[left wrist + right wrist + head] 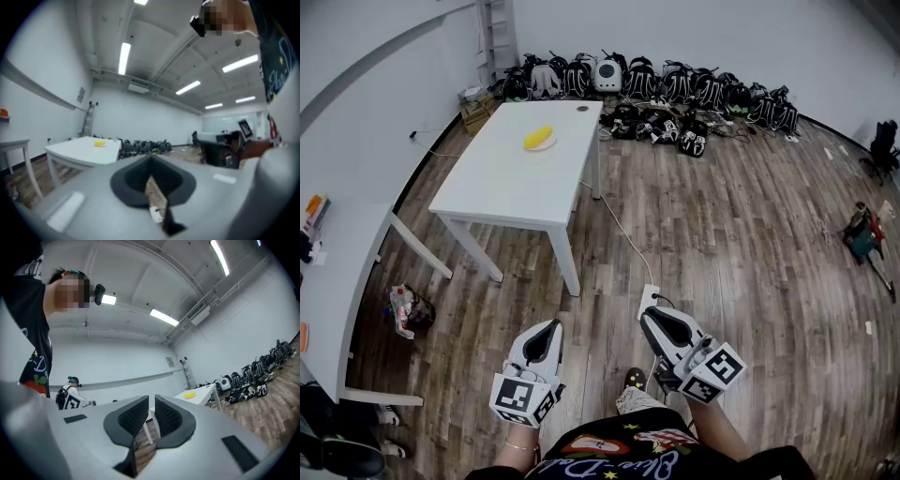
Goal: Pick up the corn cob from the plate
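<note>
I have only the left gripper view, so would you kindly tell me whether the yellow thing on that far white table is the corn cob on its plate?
Observer: Yes. The head view shows the corn cob lying on a plate near the far end of the white table.
Operator: Thank you. Is the other hand-held gripper holding anything?
Observer: No. The right hand-held gripper has its jaws together with nothing between them.
Operator: Is anything lying on the way to the table?
Observer: A white cable runs over the wood floor from the table to what looks like a power strip.
</note>
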A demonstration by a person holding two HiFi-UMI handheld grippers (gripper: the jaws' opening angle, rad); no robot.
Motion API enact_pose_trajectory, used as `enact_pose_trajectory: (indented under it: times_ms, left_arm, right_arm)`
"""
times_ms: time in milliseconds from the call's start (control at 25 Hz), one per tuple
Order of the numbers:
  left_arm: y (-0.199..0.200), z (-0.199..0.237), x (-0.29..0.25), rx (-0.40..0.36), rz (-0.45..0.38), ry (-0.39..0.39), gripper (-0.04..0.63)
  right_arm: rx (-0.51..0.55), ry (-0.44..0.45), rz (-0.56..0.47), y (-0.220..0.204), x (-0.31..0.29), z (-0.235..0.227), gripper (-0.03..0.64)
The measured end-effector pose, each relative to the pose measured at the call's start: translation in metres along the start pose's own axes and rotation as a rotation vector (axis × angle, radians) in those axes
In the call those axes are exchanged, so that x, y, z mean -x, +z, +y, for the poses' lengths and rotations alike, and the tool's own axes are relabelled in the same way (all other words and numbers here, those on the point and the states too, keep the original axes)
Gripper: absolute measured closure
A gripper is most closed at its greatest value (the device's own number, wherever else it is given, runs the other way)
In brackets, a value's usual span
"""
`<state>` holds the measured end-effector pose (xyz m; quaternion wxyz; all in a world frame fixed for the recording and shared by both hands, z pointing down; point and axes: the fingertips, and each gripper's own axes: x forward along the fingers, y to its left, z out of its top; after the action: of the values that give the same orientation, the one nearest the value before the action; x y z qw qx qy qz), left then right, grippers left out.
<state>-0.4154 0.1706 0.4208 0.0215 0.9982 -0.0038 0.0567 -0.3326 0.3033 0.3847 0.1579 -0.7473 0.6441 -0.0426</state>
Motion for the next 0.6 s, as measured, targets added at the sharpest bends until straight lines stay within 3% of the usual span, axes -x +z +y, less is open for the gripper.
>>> enact_pose_trajectory:
  times_ms: [160,280,440,600]
  left_arm:
    - [0.040,-0.013,-0.072,-0.012,-0.057,0.008,0.598]
    - [0.044,-0.008,-0.114,-0.026,-0.047,0.022,0.598]
    - [0.041,0.018,-0.171,-0.006,-0.003,0.060,0.598]
    - [0.048,0.066,-0.247,0.023,-0.022,0.082,0.598]
  right_arm:
    - [-0.014,0.085,0.000,0.032,-0.006,-0.051,0.589]
    - [-0.015,0.121,0.001,0.040,-0.021,-0.094,0.589]
    - [-0.068,0.142,0.035,0.038,-0.057,-0.156,0.589]
    - [-0.053,0.186,0.086,0.040,-0.122,-0.215,0.589]
